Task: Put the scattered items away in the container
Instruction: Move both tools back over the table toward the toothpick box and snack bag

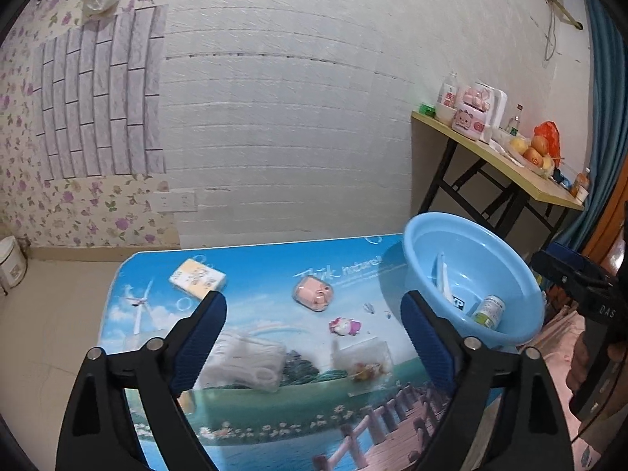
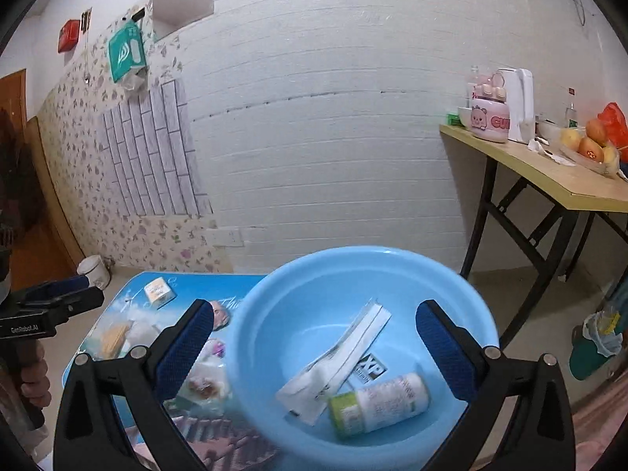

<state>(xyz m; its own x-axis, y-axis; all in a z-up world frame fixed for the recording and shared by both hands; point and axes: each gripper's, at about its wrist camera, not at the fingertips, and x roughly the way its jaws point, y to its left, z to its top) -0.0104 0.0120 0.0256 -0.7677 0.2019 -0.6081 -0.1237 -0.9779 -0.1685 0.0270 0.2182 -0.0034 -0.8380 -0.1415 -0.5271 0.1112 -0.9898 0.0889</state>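
On a low tabletop [image 1: 251,271] printed with a blue sky, windmill and wooden bridge scene, we see small items scattered beside a light blue plastic basin [image 1: 510,259] that stands at the tabletop's right end.

From the left wrist view, we hold the left gripper [image 1: 314,337] above the near half of the tabletop, its blue-padded fingers [image 1: 200,337] spread wide and released, with nothing pinched between them. Below and between them lie a clear bag of white items [image 1: 247,361] and a smaller clear packet with something yellow and red inside [image 1: 363,365]. Farther off lie a small pink and white toy figure [image 1: 345,326], a pink case [image 1: 313,293], and a yellow and white box [image 1: 198,278] near the far left corner.

From the right wrist view, we hold the right gripper [image 2: 314,349] over the basin, its fingers [image 2: 447,353] also wide apart and empty. Inside the basin lie a white bottle with a green cap [image 2: 378,404] on its side, a long white sachet [image 2: 337,361] touching it, and a card with black lettering [image 2: 369,371] partly under both.

A side table [image 2: 549,172] against the white wall carries fruit [image 2: 588,143] and a pink appliance [image 2: 488,119].
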